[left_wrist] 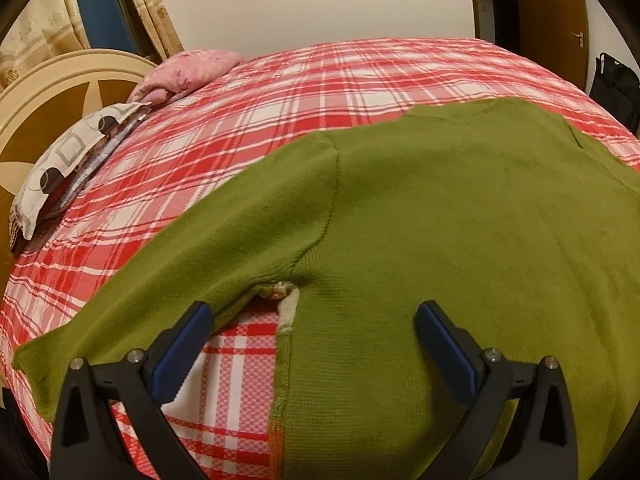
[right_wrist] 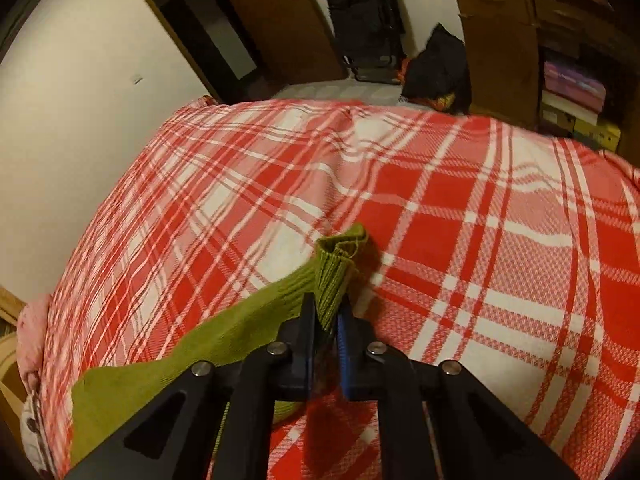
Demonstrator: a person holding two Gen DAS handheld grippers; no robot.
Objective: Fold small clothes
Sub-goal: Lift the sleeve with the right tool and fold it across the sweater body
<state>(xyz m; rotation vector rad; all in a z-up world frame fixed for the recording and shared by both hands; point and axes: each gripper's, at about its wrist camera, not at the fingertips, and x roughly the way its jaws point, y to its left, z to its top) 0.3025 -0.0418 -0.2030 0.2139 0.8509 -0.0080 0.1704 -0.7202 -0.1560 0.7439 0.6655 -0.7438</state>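
Observation:
A green knit sweater (left_wrist: 440,208) lies spread on the red-and-white plaid bed (left_wrist: 248,112). One sleeve (left_wrist: 168,280) stretches to the lower left. My left gripper (left_wrist: 314,312) is open, hovering over the armpit of that sleeve, its blue pads on either side and holding nothing. In the right wrist view my right gripper (right_wrist: 326,316) is shut on the ribbed cuff (right_wrist: 336,272) of the other green sleeve (right_wrist: 192,360), which trails back to the lower left over the plaid bed (right_wrist: 440,200).
A patterned pillow (left_wrist: 68,164) and a pink quilt (left_wrist: 184,72) lie by the headboard (left_wrist: 48,92) at the far left. Beyond the bed's foot are a door (right_wrist: 276,12), black bags (right_wrist: 368,20) and a wooden cabinet (right_wrist: 520,40).

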